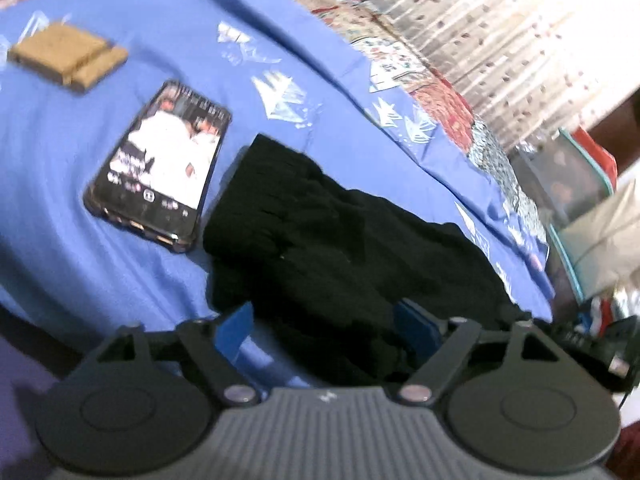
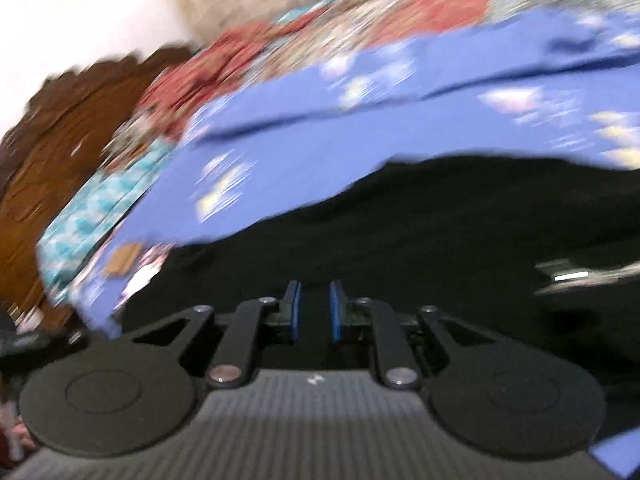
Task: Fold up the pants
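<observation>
**Black pants on a blue sheet, phone close by**

Left wrist view: the left gripper [image 1: 324,320] has its jaws spread wide, one blue pad over bare sheet [image 1: 80,184], the other at the near edge of the pants [image 1: 340,240]. Whether that pad touches the cloth cannot be told. The pants lie bunched as a dark heap on the bed, running from the middle of the picture down toward the gripper. Just beside their far end lies a phone [image 1: 160,164], screen lit, near the cloth but not on it. Farther off sits a tan folded item [image 1: 66,56], well apart from the pants. A patterned quilt [image 1: 440,92] borders the sheet at the bed's edge, with a curtain [image 1: 500,20] beyond and cluttered things at the right.

Right wrist view: heavily blurred. The right gripper [image 2: 316,308] has its jaws drawn close, with a narrow dark gap between the blue pads; black pants [image 2: 440,248] fill the space around and ahead of them, but I cannot tell whether they pinch any cloth. The sheet [image 2: 320,140] and quilt [image 2: 260,52] lie beyond, and brown wooden furniture [image 2: 60,140] stands at the left.
</observation>
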`<state>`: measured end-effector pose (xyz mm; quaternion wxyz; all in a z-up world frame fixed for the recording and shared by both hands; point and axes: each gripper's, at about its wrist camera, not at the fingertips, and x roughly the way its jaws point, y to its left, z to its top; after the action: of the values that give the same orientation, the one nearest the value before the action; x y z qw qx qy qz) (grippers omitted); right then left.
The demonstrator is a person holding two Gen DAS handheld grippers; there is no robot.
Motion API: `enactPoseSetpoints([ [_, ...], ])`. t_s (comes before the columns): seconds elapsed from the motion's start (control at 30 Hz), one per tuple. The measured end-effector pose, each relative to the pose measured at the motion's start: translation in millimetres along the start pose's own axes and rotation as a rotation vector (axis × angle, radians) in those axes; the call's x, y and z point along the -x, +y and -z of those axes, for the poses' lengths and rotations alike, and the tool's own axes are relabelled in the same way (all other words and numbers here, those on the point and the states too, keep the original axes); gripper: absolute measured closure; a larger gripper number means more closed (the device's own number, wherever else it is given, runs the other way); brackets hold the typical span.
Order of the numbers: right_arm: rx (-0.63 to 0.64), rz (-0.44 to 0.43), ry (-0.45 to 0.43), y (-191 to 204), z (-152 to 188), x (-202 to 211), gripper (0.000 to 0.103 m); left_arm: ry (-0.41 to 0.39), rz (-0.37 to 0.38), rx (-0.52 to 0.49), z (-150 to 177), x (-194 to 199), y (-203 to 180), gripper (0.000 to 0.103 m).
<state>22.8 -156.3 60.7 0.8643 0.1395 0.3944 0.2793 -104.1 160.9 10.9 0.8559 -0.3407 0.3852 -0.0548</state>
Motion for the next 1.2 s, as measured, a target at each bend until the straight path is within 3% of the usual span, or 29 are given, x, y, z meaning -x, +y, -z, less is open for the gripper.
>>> enactPoseSetpoints([
  [0.13, 0.03, -0.133, 0.1, 44, -1, -39, 0.087, 0.04, 0.039, 0.118, -2, -21, 16, 0.013],
  [0.27, 0.047, -0.206, 0.185, 70, -4, -74, 0.087, 0.033, 0.101, 0.26, -2, -31, 34, 0.01],
  [0.33, 0.002, -0.248, 0.303, 71, 5, -100, 0.087, 0.022, 0.127, 0.311, -4, -35, 40, 0.024],
  [0.37, -0.007, -0.238, 0.392, 71, 19, -118, 0.09, 0.029, 0.137, 0.31, -6, -38, 40, 0.058],
  [0.4, 0.005, -0.232, 0.352, 68, 31, -118, 0.091, 0.049, 0.141, 0.295, -7, -42, 38, 0.081],
  [0.43, 0.0, -0.24, 0.323, 68, 35, -115, 0.091, 0.057, 0.146, 0.275, -8, -44, 35, 0.08],
  [0.5, -0.063, -0.255, 0.325, 61, 33, -110, 0.091, 0.025, 0.126, 0.176, -8, -41, 15, 0.083],
  [0.7, -0.211, -0.319, 0.264, 38, 29, -89, 0.088, -0.033, 0.069, -0.27, 0, -39, -78, 0.083],
  [0.8, -0.33, -0.294, 0.151, 10, 21, -67, 0.087, -0.022, 0.101, -0.439, 7, -51, -120, 0.083],
  [0.93, -0.429, -0.197, -0.014, -37, 11, -16, 0.086, 0.02, 0.135, -0.626, 30, -82, -165, 0.081],
  [1.03, -0.513, -0.124, -0.108, -67, 17, 16, 0.085, 0.114, 0.104, -0.793, 58, -115, -193, 0.064],
  [1.13, -0.533, -0.034, -0.151, -79, 22, 33, 0.084, 0.181, 0.073, -0.859, 81, -125, -205, 0.049],
  [1.17, -0.524, -0.023, -0.167, -81, 21, 38, 0.077, 0.169, 0.081, -0.876, 84, -119, -205, 0.041],
  [1.2, -0.515, -0.025, -0.182, -78, 20, 39, 0.06, 0.149, 0.088, -0.891, 86, -112, -204, 0.034],
])
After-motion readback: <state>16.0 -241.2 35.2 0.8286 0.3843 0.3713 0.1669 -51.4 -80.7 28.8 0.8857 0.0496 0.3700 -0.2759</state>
